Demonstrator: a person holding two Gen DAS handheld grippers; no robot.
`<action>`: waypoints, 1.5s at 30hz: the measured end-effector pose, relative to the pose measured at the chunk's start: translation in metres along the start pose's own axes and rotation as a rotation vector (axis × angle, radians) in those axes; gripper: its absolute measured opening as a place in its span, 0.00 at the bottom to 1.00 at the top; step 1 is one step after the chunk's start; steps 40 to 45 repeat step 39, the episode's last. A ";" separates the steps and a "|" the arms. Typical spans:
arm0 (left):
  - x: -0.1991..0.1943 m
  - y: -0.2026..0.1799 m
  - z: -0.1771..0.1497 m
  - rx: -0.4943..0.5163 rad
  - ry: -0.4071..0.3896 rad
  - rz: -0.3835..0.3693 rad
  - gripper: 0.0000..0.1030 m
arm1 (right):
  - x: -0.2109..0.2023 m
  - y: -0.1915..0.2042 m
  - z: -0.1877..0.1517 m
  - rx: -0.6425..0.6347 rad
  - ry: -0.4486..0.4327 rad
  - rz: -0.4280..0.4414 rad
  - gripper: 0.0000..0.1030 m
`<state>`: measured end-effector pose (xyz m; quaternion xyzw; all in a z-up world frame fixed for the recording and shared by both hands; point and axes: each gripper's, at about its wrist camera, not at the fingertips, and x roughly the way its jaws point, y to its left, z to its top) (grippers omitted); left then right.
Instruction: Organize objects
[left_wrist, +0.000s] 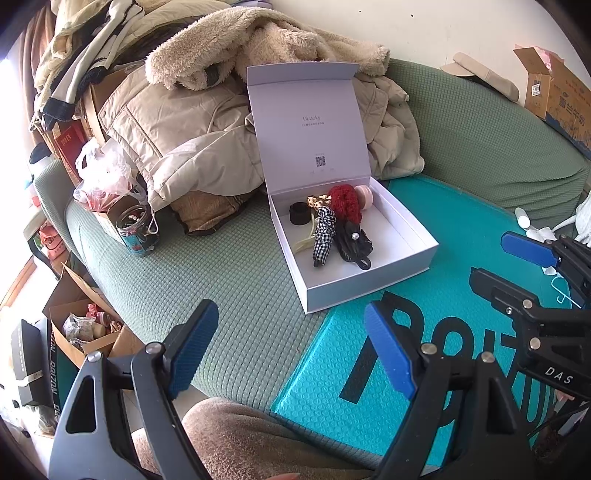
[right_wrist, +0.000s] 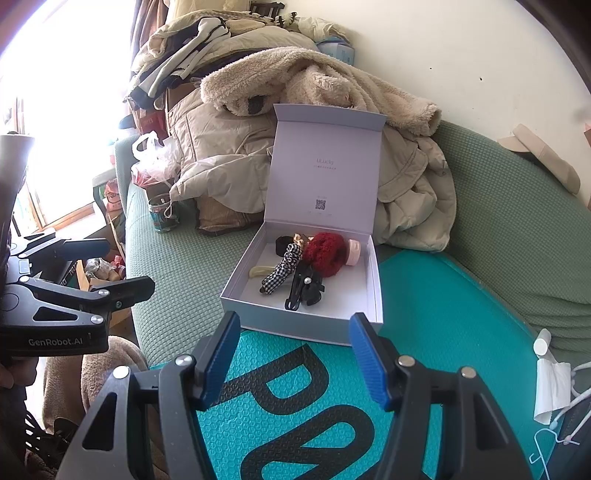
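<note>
Right wrist: open white box (right_wrist: 255, 317)

My left wrist camera looks forward and down past its tool (left_wrist: 291, 347), the white box (left_wrist: 402, 229) near at one o'clock; my right wrist camera faces likewise past its tool (right_wrist: 295, 362), the box (right_wrist: 303, 328) close at twelve. Both share box, green sofa (left_wrist: 229, 266) and teal mat (right_wrist: 443, 314)

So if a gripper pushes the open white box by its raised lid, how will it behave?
The white box would probably slide, since it looks like light cardboard on smooth teal mat. Its lid stands nearly upright, so it may fold shut instead. The hair accessories inside add little weight.
</note>
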<state>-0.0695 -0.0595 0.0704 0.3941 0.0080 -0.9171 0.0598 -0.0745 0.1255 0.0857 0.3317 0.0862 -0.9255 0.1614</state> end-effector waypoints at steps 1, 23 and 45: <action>0.000 0.000 0.000 0.000 0.000 0.000 0.78 | 0.000 0.000 0.000 0.000 0.000 0.000 0.60; 0.000 -0.006 -0.005 -0.003 0.017 -0.008 0.78 | 0.001 -0.002 -0.002 0.003 0.008 -0.003 0.60; -0.001 -0.009 -0.014 0.003 0.019 -0.006 0.78 | -0.003 -0.001 -0.012 0.001 0.014 0.005 0.60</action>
